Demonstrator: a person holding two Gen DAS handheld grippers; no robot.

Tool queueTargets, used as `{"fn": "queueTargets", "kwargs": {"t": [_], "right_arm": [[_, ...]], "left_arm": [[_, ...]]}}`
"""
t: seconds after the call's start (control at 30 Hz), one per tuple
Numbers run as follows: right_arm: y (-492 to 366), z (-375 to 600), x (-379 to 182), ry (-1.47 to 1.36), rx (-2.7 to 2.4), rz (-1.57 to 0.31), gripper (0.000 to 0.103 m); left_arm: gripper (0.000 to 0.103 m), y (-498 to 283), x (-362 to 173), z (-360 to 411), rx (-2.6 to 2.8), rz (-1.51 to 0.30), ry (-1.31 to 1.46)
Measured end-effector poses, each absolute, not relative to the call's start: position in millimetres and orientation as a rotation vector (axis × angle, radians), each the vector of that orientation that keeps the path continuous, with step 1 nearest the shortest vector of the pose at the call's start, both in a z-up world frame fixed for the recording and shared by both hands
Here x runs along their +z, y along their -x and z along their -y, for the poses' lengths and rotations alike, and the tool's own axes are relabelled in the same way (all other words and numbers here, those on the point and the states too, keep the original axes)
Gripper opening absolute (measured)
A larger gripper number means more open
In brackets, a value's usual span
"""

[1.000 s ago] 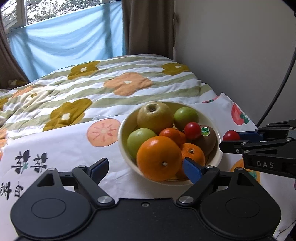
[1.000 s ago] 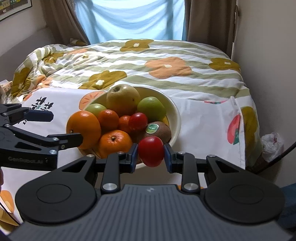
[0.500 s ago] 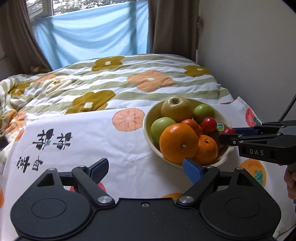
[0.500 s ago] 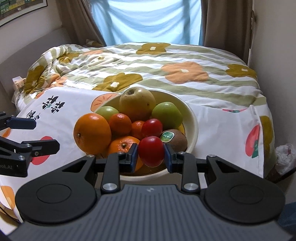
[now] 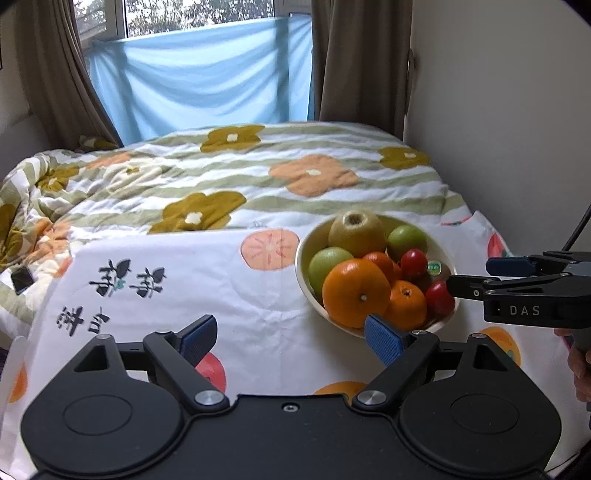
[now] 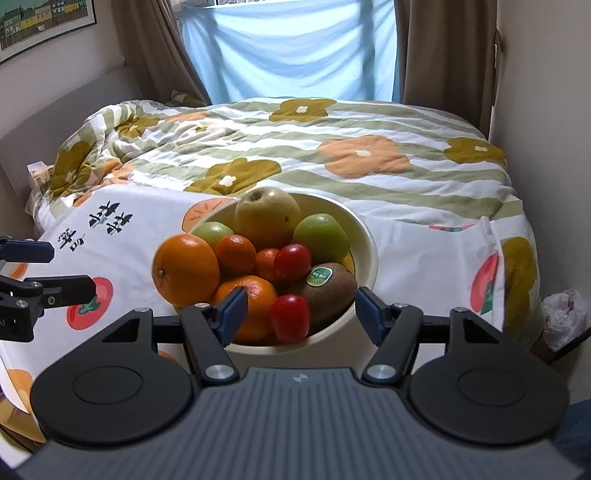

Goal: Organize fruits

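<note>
Your right gripper (image 6: pixel 297 314) is opening its jaws, and the small red tomato (image 6: pixel 290 318) lies free between the blue pads (image 6: pixel 232 309), touching neither, at the near edge of the cream bowl (image 6: pixel 367 243). Your left gripper (image 5: pixel 291 338) stands wide with nothing between its pads, over the printed cloth (image 5: pixel 236 295) just left of the bowl. Around the loose tomato the bowl is crowded: a fuzzy brown kiwi (image 6: pixel 330 286) with a green sticker touches it on the right, a mandarin (image 6: pixel 251 306) presses on its left, and a second red tomato (image 6: pixel 292 261) sits higher behind it. A large glossy orange (image 6: pixel 186 269) bulges over the left rim, with two more mandarins, two smooth green apples (image 6: pixel 321 238) and a big yellowish pear (image 6: pixel 267 218) heaped behind. The bowl rests on a white cloth printed with persimmons and dark characters, spread over the foot of a bed. A soft quilt (image 6: pixel 332 155) with green stripes and orange and olive flowers covers the rest. Beyond it hang brown curtains (image 6: pixel 439 48) and a pale blue sheet (image 6: pixel 288 48) across the window, with plain walls either side and a framed picture (image 6: pixel 40 26) at upper left.
</note>
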State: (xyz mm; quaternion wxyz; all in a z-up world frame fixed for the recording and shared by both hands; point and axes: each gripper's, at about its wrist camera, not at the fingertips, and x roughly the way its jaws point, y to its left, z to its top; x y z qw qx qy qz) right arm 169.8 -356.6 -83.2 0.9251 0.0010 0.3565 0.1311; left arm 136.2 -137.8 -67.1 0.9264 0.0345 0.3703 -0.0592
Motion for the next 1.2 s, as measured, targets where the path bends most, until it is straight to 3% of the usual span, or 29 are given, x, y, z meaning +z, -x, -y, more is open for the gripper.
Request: {"fn": "queueTargets", "kwargs": {"t": [0.27,0.47,0.6,1.2], "right_arm": [[-133.0,345.4,-30.6,-0.019,0.204,-0.672,0.081],[-96.5,323.0,9.8,-0.046,0.134,-0.668,0.089],[-72.0,307.5,27.7,-0.071,0.091,-0.662,0.099],[-24.2,250.9,22.2,-0.05,-0.015,-0.678,0.103]], "left_arm": [[0.09,-105.1,-25.5,115.0,-0.13,-0.668,-0.059],[0.092,-80.4,9.3,87.7,-0.122,-0.622,-0.048],[0.096,-65.1,23.7,69.7,-0.097,-0.59,-0.063],[0.102,-29.1,6.7,28.3,-0.02,-0.621,-0.062]]}}
